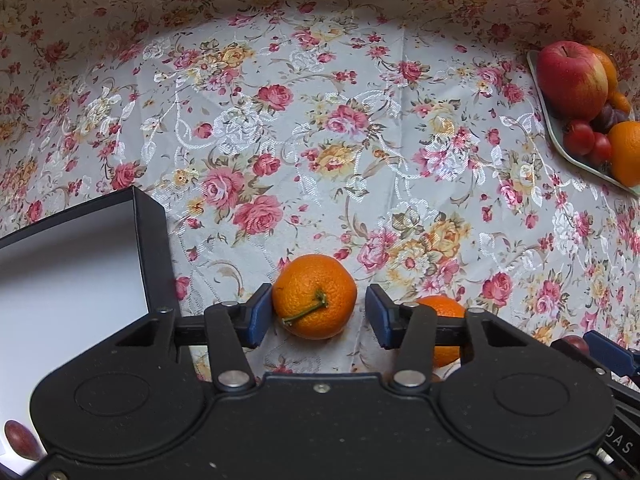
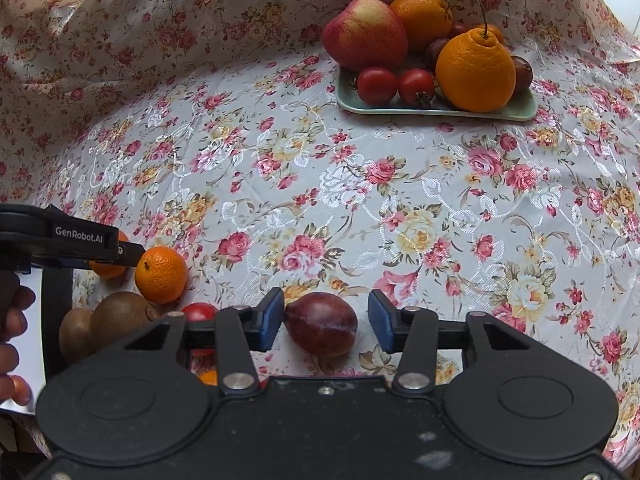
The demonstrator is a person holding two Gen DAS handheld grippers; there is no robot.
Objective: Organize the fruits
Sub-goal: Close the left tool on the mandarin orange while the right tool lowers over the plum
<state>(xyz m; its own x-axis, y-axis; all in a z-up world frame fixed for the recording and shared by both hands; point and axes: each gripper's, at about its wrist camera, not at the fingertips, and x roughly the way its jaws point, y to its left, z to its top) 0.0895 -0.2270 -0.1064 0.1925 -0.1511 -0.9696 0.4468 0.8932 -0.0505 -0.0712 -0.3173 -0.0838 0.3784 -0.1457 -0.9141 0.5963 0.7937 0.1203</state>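
Both tools open, nothing held: left tool [image 1: 319, 314] brackets mandarin [image 1: 314, 297], right tool [image 2: 326, 320] plum [image 2: 321, 323]; either could be rolled off if closed off-centre.

Both grippers, left [image 1: 319, 314] and right [image 2: 326, 326], hang low with fingers spread wide, gripping nothing.

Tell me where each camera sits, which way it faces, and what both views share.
Left wrist: sits on the left gripper, looking along its open fingers at a stemmed mandarin; black box at left; right gripper's tip shows at the lower right.
Right wrist: sits on the right gripper, open around a dark red plum; the left gripper and a hand show at left.
Shared: the green fruit plate, its apple, and the floral cloth.
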